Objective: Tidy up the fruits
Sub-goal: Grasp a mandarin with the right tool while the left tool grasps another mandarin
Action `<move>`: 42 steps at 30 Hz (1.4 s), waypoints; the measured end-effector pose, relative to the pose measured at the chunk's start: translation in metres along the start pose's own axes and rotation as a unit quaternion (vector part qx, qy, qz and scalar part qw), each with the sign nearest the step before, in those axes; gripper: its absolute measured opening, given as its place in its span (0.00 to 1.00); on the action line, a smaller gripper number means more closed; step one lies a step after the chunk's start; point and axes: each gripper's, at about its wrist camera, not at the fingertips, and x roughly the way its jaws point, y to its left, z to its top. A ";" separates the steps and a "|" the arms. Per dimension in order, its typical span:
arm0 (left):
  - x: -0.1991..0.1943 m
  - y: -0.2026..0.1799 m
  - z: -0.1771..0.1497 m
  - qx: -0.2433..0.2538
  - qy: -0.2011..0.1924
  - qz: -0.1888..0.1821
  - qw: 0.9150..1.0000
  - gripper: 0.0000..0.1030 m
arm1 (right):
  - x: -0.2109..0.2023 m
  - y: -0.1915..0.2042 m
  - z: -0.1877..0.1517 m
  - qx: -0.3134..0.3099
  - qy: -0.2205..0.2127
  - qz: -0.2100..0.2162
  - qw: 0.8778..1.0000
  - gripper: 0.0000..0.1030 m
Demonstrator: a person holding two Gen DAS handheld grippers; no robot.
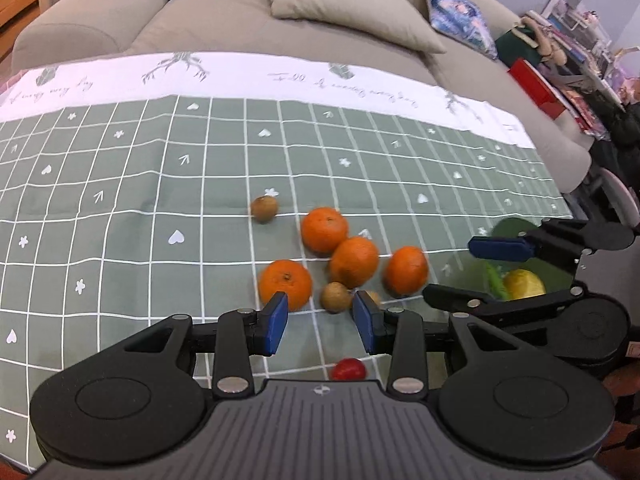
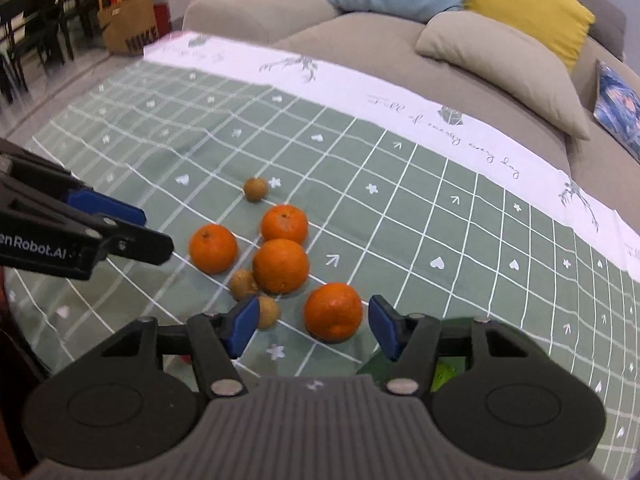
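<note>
Several oranges lie clustered on the green checked tablecloth (image 1: 120, 200); the nearest to my left gripper is an orange (image 1: 285, 284). A small brown fruit (image 1: 336, 297) sits between the fingers' line of my open left gripper (image 1: 321, 320), and another brown fruit (image 1: 264, 208) lies farther back. A red fruit (image 1: 349, 369) lies under the left gripper. My right gripper (image 2: 312, 330) is open, with an orange (image 2: 333, 311) between its fingers, untouched. The right gripper also shows in the left wrist view (image 1: 468, 268), over a green plate (image 1: 516, 226) holding a yellow lemon (image 1: 524, 283).
A beige sofa (image 1: 224, 24) with several cushions runs along the table's far edge. Shelves and a red box (image 1: 538, 88) stand at the right. In the right wrist view, dark chairs (image 2: 36, 12) and a paper bag (image 2: 130, 26) stand at the far left.
</note>
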 end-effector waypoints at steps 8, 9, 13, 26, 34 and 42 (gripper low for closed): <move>0.032 0.014 0.008 -0.015 0.034 0.012 0.999 0.52 | 0.039 -0.011 0.010 -0.028 0.052 0.011 0.998 0.52; 0.036 0.015 0.009 -0.017 0.037 0.014 0.999 0.53 | 0.043 -0.012 0.010 -0.029 0.057 0.012 0.998 0.52; 0.049 0.016 0.013 -0.020 0.050 0.018 0.998 0.55 | 0.054 -0.016 0.013 -0.036 0.074 0.019 0.996 0.52; 0.075 0.019 0.021 -0.031 0.082 0.028 0.996 0.55 | 0.074 -0.020 0.015 -0.040 0.095 0.038 0.994 0.45; 0.076 0.020 0.021 -0.037 0.080 0.029 0.996 0.45 | 0.074 -0.018 0.015 -0.035 0.092 0.043 0.994 0.39; 0.052 0.020 0.016 -0.048 0.050 0.031 0.997 0.44 | 0.055 -0.017 0.017 -0.015 0.067 0.043 0.997 0.38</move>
